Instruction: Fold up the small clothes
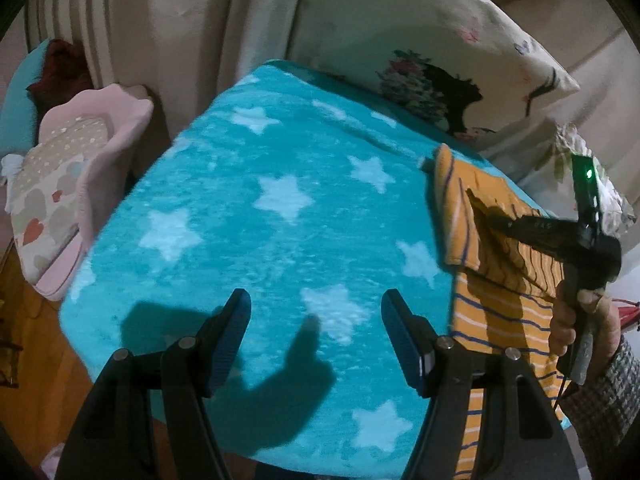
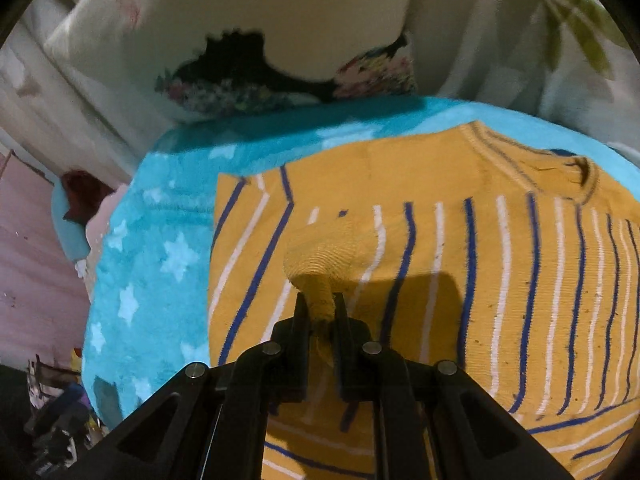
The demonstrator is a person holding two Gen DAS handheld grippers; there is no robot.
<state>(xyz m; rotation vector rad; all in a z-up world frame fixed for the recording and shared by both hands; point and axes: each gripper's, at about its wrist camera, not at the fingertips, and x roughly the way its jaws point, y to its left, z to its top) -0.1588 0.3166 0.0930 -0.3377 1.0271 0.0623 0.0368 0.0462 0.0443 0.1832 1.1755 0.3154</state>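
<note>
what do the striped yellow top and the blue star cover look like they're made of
Yellow top with blue and white stripes: looks like ribbed knit, probably cotton, matte, with fine ridges and a rolled cuff pinched in the right tongs. Turquoise cover with pale stars: seems plush fleece, with a fuzzy, brushed nap.

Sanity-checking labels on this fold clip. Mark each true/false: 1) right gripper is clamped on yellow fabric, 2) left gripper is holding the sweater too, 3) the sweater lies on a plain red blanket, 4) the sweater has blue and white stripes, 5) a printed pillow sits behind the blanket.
1) True. The right gripper is shut on a bunched yellow part of the sweater.
2) False. The left gripper is open with nothing between its fingers; only the blanket lies below it.
3) False. The blanket is turquoise with pale stars.
4) True. Blue and white stripes run across the yellow knit.
5) True. A cream pillow with a dark floral print sits behind the blanket.
</note>
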